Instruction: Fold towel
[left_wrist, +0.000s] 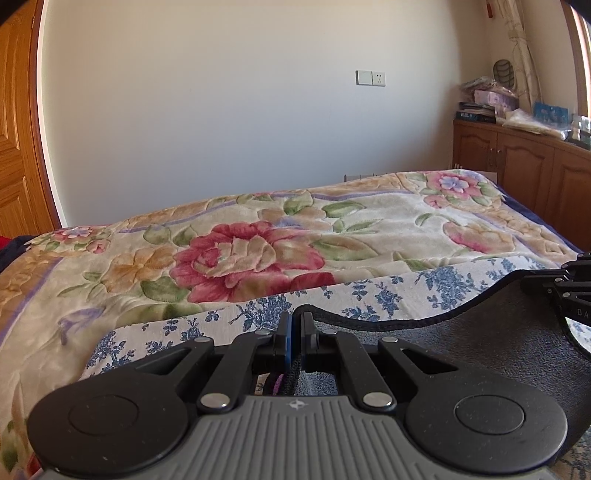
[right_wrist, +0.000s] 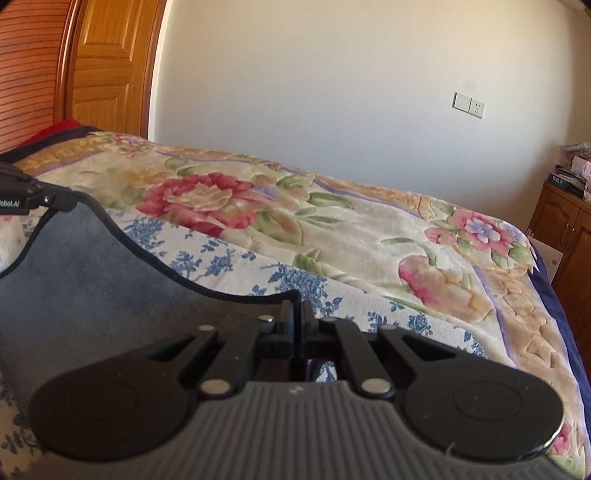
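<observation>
Towel (left_wrist: 461, 343) hanging slack above the blue-print sheet (left_wrist: 388, 295) on the bed | left gripper (left_wrist: 294, 332) pinching its left corner | right gripper (right_wrist: 297, 317) pinching its right corner | edge running left-right between them, fold likely going forward

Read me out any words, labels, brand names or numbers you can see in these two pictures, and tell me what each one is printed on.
"obot.AI", cut off at the frame's edge: on the left gripper, seen from the right wrist.
"DA", cut off: on the right gripper, seen from the left wrist.
White letters, perhaps "W.B.", too blurred to be sure: on a dark box on the wooden cabinet.
A small emblem, no letters: on each gripper's grey body.
The grey towel carries no text.
</observation>
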